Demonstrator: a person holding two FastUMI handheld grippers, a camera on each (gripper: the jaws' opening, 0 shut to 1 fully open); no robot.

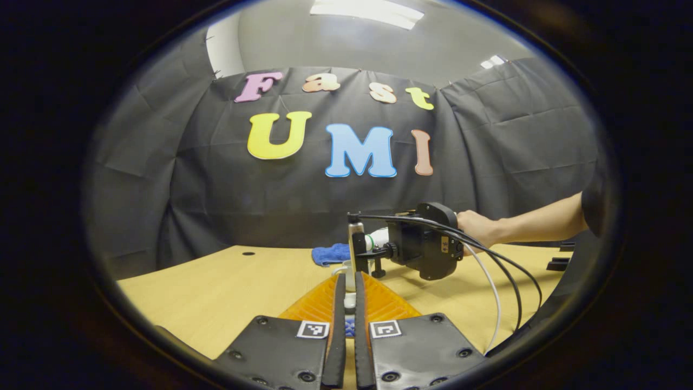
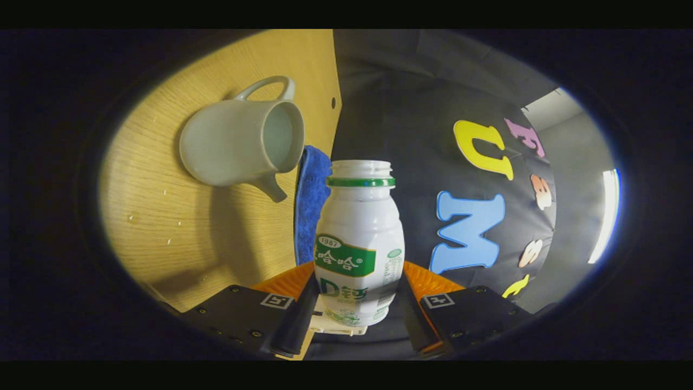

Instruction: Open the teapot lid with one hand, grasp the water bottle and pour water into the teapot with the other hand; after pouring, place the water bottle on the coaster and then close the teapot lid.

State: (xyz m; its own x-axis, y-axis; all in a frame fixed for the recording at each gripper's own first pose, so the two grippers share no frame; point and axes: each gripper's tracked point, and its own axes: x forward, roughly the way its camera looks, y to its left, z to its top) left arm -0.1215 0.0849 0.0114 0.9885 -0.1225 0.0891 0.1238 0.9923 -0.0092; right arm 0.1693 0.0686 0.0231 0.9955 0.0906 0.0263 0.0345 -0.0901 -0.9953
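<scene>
- In your right gripper (image 2: 354, 319), the water bottle (image 2: 359, 244) is clamped, tipped sideways toward the open teapot (image 2: 238, 143) (lid off).
- Carry its mouth over the rim before tipping further.
- Left gripper (image 1: 349, 303) is nearly closed; what it pinches I cannot tell.

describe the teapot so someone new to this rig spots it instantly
Start from the wooden table in the right gripper view, beside the blue cloth. The teapot is the pale, rounded ceramic vessel with a loop handle and short spout, its mouth open with no lid on. Unlike the bottle held between the right gripper fingers, it is plain and unlabelled.
</scene>
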